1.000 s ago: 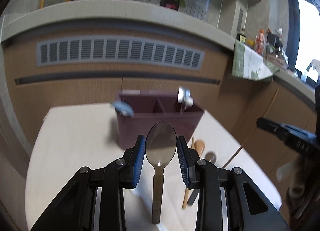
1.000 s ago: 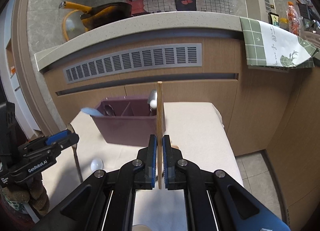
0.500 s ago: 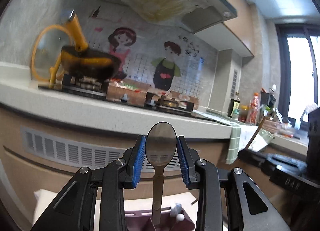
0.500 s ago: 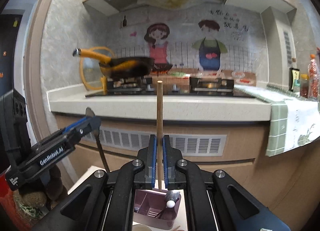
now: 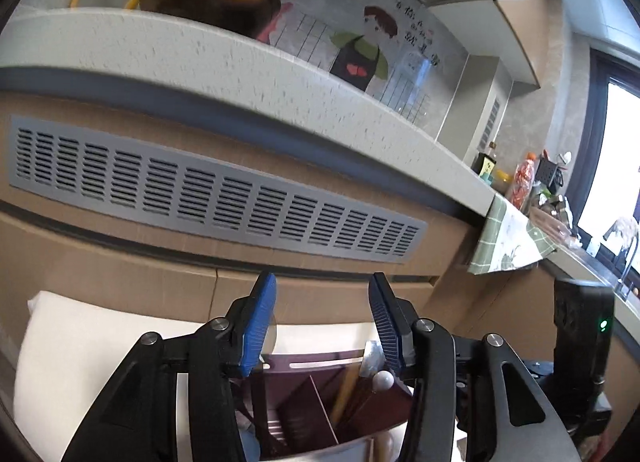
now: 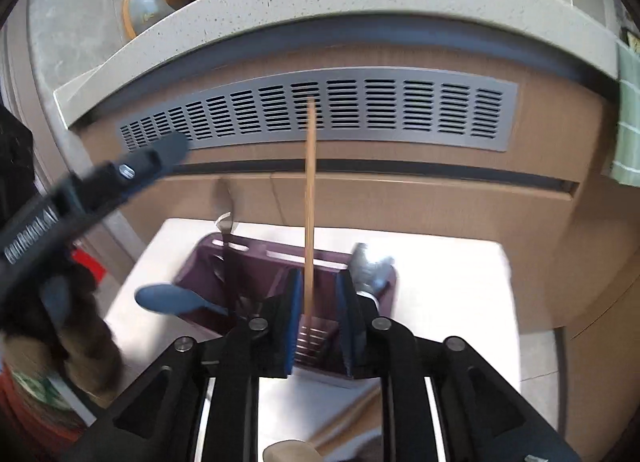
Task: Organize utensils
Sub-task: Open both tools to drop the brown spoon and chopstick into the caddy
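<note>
My left gripper (image 5: 322, 322) hangs over the maroon utensil holder (image 5: 316, 366) with its jaws opening and nothing between the blue pads. The metal spoon (image 6: 225, 222) stands blurred in the holder's left compartment. In the right wrist view, my right gripper (image 6: 320, 314) is just above the holder (image 6: 200, 258), jaws opening. The wooden chopstick (image 6: 309, 202) stands upright between the pads, close to the left one, with neither pad pressing on it. Its lower end is inside the holder. The left gripper (image 6: 160, 154) shows blurred at the left of that view.
A blue spoon (image 6: 168, 300) sticks out of the holder's left side and a metal utensil (image 6: 368, 262) leans in its right compartment. A wooden spoon (image 6: 348, 418) lies on the white table (image 6: 440, 282). Brown cabinets with a grey vent (image 6: 320, 110) stand close behind.
Both grippers tipped down over the holder. The left jaws spread and let go of the metal spoon, which now stands in the holder. The right jaws parted from the chopstick.
</note>
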